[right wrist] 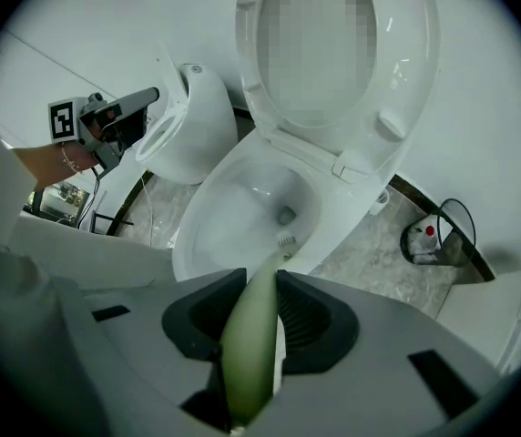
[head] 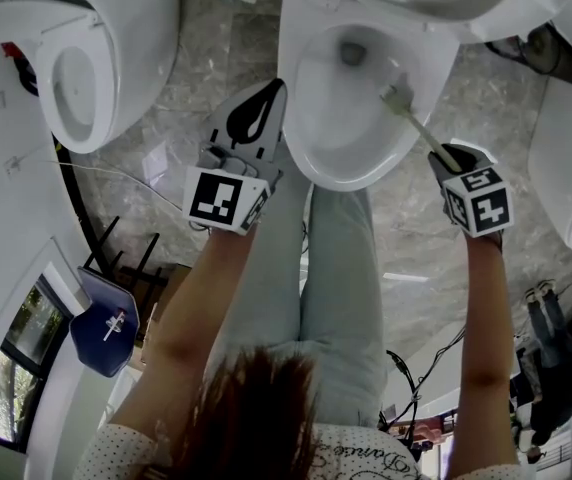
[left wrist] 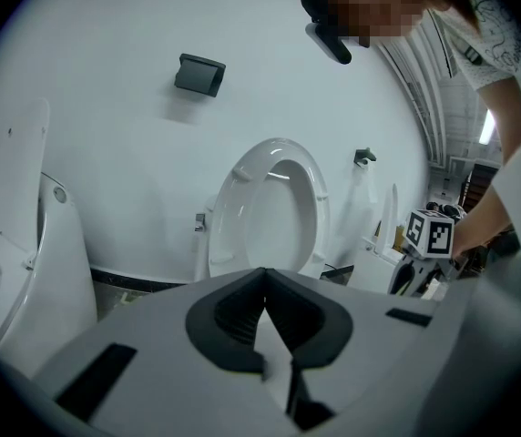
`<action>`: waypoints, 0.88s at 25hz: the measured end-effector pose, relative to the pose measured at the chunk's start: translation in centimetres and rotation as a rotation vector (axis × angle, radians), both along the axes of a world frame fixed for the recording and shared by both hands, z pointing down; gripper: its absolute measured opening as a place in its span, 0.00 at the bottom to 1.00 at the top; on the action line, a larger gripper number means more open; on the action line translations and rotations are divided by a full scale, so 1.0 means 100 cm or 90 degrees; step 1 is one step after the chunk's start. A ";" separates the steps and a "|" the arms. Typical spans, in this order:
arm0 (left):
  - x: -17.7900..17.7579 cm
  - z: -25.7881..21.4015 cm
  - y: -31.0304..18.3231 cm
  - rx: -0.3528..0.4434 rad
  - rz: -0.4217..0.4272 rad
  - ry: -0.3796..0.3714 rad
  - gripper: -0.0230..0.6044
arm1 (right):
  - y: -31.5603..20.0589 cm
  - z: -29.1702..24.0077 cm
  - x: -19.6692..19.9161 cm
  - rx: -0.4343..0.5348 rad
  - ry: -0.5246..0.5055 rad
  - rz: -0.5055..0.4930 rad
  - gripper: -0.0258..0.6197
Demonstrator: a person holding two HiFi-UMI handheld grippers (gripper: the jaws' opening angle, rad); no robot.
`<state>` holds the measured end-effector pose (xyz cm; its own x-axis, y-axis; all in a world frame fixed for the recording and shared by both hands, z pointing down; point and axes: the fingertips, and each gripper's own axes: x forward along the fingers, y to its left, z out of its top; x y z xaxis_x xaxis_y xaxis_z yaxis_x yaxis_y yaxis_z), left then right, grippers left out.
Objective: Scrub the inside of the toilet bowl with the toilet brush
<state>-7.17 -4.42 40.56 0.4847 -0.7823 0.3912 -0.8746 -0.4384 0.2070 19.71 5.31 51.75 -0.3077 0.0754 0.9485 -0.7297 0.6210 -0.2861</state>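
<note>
Gripping the toilet brush [head: 423,130] handle: the right tongs [head: 444,156] are closed on the pale green shaft, which in the right gripper view runs up between the two dark pads [right wrist: 311,321] and out toward the bowl. The bristle head [head: 396,95] is inside the toilet bowl [head: 311,98], low on the right inner wall, just beside the drain opening [head: 352,53]; the right gripper view puts the head [right wrist: 285,240] right below the drain too. Can't tell if the bristles actually press the porcelain. The seat and lid [right wrist: 406,80] are tilted up behind the bowl. The left tongs [head: 262,103] are empty, jaw tips together with nothing between them in the left gripper view [left wrist: 263,309]. In the head view they sit just beside the bowl's outer left rim, pointing away from the person; contact with the rim is unclear. The left gripper view looks at a white wall with another toilet [left wrist: 274,208], seat raised, and a dark wall fitting [left wrist: 199,74]; the right tongs' marker cube [left wrist: 429,233] shows at the right. A second toilet [head: 76,78] stands well left of the bowl on the marbled floor [head: 206,58]. The person's light trouser legs [head: 336,268] are directly in front of the bowl. A black wire holder [right wrist: 443,230] with a small bottle sits on the floor right of the bowl's base.
</note>
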 end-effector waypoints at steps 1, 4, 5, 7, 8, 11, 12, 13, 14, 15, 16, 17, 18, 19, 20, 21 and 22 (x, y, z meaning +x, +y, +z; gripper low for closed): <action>0.000 0.001 0.000 0.000 -0.001 0.000 0.04 | -0.006 0.000 0.001 0.005 0.002 -0.003 0.22; -0.001 0.003 -0.002 -0.002 -0.004 -0.001 0.04 | -0.020 0.002 0.001 0.019 0.007 -0.018 0.22; -0.001 0.004 -0.002 -0.003 -0.005 -0.001 0.04 | -0.023 0.002 0.001 0.025 0.010 -0.026 0.22; -0.002 0.004 -0.003 -0.001 -0.006 0.000 0.04 | -0.029 0.003 0.000 0.037 0.016 -0.045 0.22; -0.002 0.004 -0.004 -0.001 -0.007 0.000 0.04 | -0.032 0.003 0.000 0.043 0.018 -0.053 0.22; -0.004 0.004 -0.005 0.000 -0.012 -0.001 0.04 | -0.040 0.004 -0.002 0.063 0.024 -0.070 0.22; -0.005 0.004 -0.005 -0.001 -0.013 -0.001 0.04 | -0.042 0.005 -0.002 0.068 0.026 -0.074 0.22; -0.005 0.005 -0.005 -0.001 -0.014 -0.001 0.04 | -0.043 0.006 -0.002 0.073 0.027 -0.078 0.22; -0.006 0.005 -0.005 -0.002 -0.015 -0.001 0.04 | -0.046 0.007 -0.003 0.078 0.028 -0.082 0.22; -0.007 0.005 -0.005 -0.003 -0.015 -0.002 0.04 | -0.049 0.009 -0.004 0.083 0.028 -0.085 0.22; -0.007 0.006 -0.004 -0.003 -0.016 -0.003 0.04 | -0.052 0.010 -0.005 0.087 0.027 -0.087 0.22; -0.008 0.006 -0.004 -0.003 -0.017 -0.003 0.04 | -0.056 0.011 -0.006 0.092 0.027 -0.087 0.22; -0.009 0.006 -0.004 -0.004 -0.018 -0.004 0.04 | -0.060 0.012 -0.007 0.097 0.025 -0.087 0.22; -0.010 0.007 -0.004 -0.005 -0.019 -0.004 0.04 | -0.063 0.014 -0.008 0.101 0.023 -0.087 0.22; -0.011 0.007 -0.003 -0.006 -0.020 -0.004 0.04 | -0.064 0.016 -0.009 0.102 0.023 -0.088 0.22; -0.011 0.008 -0.003 -0.007 -0.021 -0.003 0.04 | -0.064 0.018 -0.011 0.101 0.024 -0.092 0.22; -0.012 0.008 -0.002 -0.008 -0.022 -0.003 0.04 | -0.063 0.020 -0.013 0.100 0.026 -0.097 0.22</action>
